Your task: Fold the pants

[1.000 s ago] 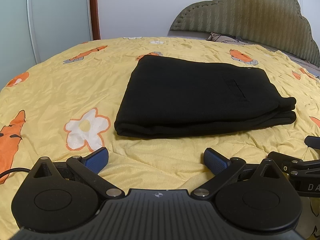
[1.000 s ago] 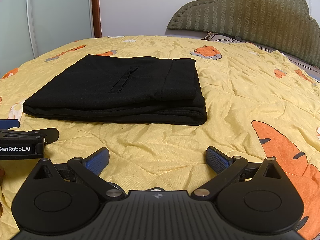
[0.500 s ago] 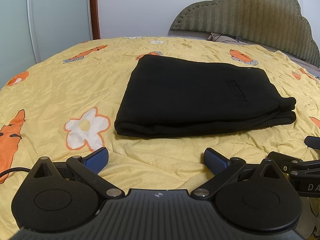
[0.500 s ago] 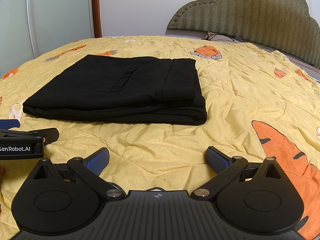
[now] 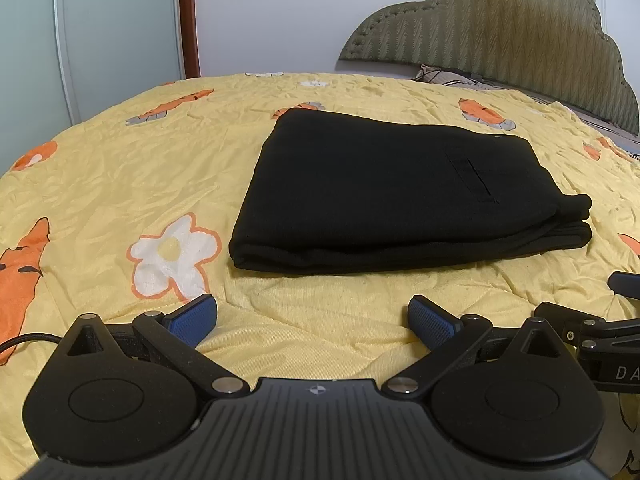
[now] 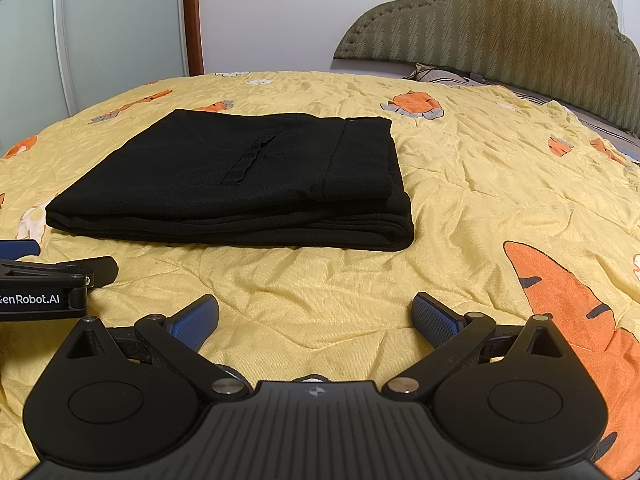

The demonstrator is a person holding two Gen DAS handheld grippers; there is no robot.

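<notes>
Black pants (image 5: pixel 384 192) lie folded into a flat rectangular stack on the yellow bedspread, seen in both wrist views (image 6: pixel 240 184). A pocket slit shows on the top layer. My left gripper (image 5: pixel 312 316) rests low on the bed in front of the stack, open, with nothing between its blue pads. My right gripper (image 6: pixel 316 316) sits beside it, likewise open and empty, a short way in front of the pants' near edge. Each gripper shows at the edge of the other's view.
The yellow bedspread (image 5: pixel 120 184) with orange carrot and white flower prints covers the bed. A padded olive headboard (image 6: pixel 500 40) stands at the back right. A glass wardrobe door (image 5: pixel 100 40) and a white wall lie beyond the bed.
</notes>
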